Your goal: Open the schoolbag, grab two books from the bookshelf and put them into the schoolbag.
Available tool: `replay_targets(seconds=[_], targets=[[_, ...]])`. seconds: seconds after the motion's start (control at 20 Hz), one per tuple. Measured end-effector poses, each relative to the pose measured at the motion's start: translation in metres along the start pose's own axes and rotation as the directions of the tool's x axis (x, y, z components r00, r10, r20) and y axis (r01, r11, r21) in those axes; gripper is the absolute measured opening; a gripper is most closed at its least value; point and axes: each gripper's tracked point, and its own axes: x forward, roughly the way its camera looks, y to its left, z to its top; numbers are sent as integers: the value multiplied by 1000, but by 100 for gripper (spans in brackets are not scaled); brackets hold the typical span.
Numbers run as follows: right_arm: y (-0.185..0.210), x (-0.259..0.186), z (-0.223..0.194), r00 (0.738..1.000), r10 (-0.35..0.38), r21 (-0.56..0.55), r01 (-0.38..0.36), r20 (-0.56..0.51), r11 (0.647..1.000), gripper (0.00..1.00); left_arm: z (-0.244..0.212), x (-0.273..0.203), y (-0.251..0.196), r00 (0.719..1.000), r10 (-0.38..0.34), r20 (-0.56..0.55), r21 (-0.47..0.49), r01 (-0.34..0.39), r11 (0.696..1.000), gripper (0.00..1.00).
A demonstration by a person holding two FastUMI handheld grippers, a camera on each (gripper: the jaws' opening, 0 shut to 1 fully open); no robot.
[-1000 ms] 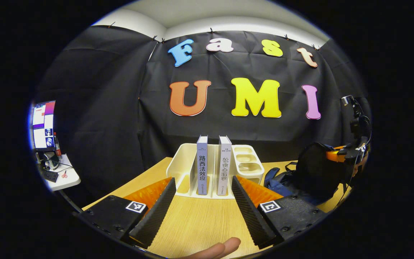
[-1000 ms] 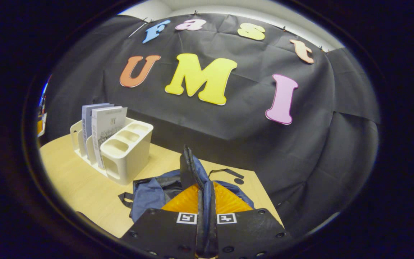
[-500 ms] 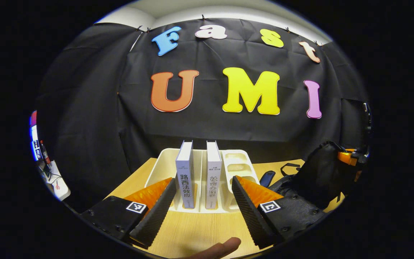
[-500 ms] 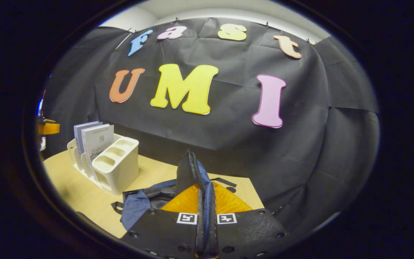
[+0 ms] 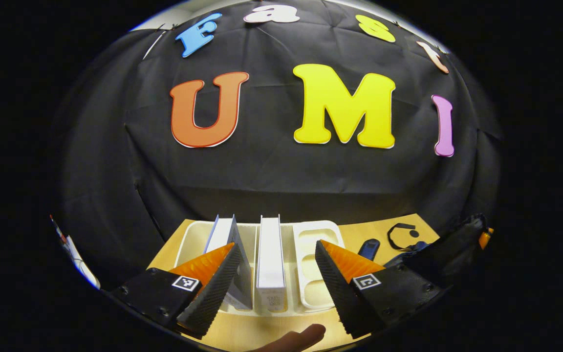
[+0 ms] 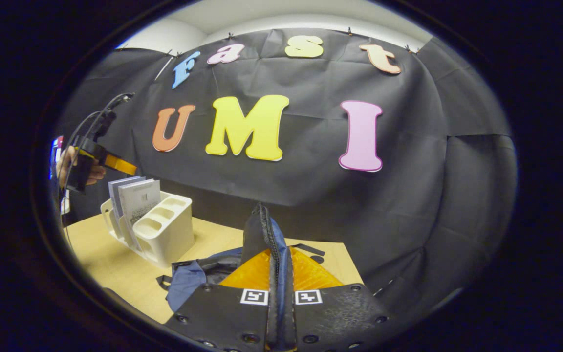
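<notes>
Two pale upright books, the left book (image 5: 227, 256) and the right book (image 5: 270, 264), stand in a white bookshelf rack (image 5: 313, 288). My left gripper (image 5: 275, 247) hovers open just above them, and both book tops lie between its fingers without touching. The dark blue schoolbag (image 5: 450, 247) sits to the right of the rack. In the right gripper view, my right gripper (image 6: 280, 254) is shut on the schoolbag's zippered flap (image 6: 262, 230) and holds it up. The books (image 6: 140, 200) and rack (image 6: 164, 232) stand to the left there, with the left gripper (image 6: 113, 164) above them.
The rack and bag rest on a light wooden table (image 6: 110, 264) close to the black cloth wall. The rack's right end has small empty cups (image 5: 318, 239). A bag strap (image 5: 401, 234) lies on the table behind the bag. A person's fingertip (image 5: 296, 337) shows below my left gripper.
My left gripper has moved forward and up over the rack and now looks down on the book tops. The right gripper keeps holding the flap, slightly shifted.
</notes>
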Motion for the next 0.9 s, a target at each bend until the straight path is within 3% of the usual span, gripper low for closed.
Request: replay_targets(seconds=[0.15,0.3,0.5,0.9], targets=[[-7,-3,-6,1000,8,-10,-8,8,1000,5,-11,31,-1,995,-1,-99,21,4,1000,97],[-10,-6,-10,1000,23,-5,-22,20,1000,5,-21,57,7,987,50,-156,89,-36,995,100],[-9,-5,-18,999,35,-14,-35,17,999,6,-38,78,3,970,62,-236,132,-31,991,92],[-6,-4,-30,999,47,-12,-46,13,999,5,-73,96,10,878,118,-464,176,-40,984,70]])
